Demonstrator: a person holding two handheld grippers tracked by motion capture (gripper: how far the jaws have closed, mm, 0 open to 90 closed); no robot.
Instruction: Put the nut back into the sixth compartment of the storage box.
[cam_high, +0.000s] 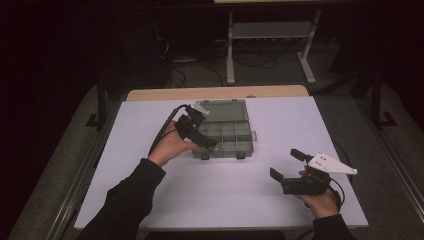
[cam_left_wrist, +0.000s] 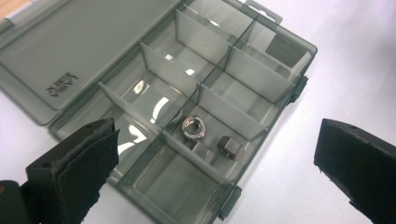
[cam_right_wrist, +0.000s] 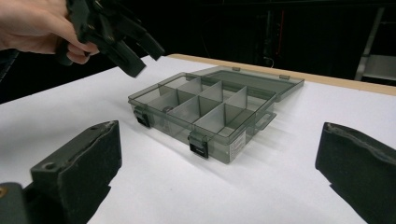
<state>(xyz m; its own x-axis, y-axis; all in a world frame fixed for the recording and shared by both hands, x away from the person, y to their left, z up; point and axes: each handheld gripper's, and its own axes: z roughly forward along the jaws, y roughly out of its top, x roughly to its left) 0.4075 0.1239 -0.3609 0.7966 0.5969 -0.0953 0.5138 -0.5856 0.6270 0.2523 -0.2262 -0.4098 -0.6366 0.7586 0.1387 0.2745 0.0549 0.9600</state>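
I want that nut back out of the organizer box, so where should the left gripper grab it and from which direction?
Probably from straight above: the nut lies flat in a walled compartment of the box, beside two small blocks. Drop the open left gripper in and pinch across its outer rim.

High view overhead; gripper views near (sharing organizer box (cam_high: 223, 128)).

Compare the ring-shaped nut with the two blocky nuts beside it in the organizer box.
The ring-shaped nut lies flat, showing its round hole and shining bright silver; the two blocky nuts look darker and show no hole. The ring-shaped nut sits nearer the divider, the two blocky nuts nearer the box's latch edge. All three share one compartment of the organizer box.
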